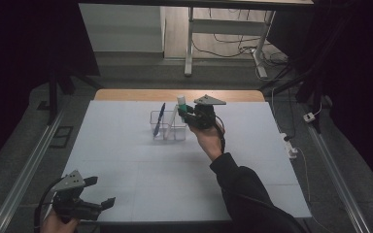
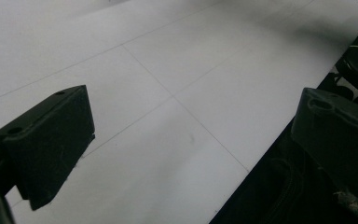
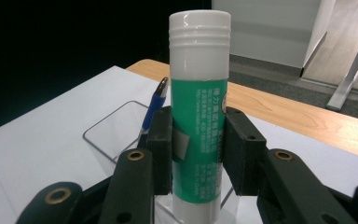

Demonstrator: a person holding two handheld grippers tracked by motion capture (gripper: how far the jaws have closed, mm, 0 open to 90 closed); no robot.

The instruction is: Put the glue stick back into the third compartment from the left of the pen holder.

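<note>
Green-labelled white glue stick [image 3: 199, 116], upright, ribbed cap on top, clamped in right tool [image 3: 199, 154]; left tool [image 2: 186, 140] wide apart, empty.

Green-and-white glue stick [image 3: 199, 116] (white cap), blue pen [image 3: 154, 103], clear organizer [image 1: 169, 129], white table [image 1: 141, 170], black jaws.

A white-topped table [image 1: 141, 174] carries a clear plastic organizer [image 1: 167, 127] near its far edge.

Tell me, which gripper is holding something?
The right gripper: its jaws clamp an upright green-and-white glue stick over the clear holder. The left gripper is open and holds nothing.
</note>
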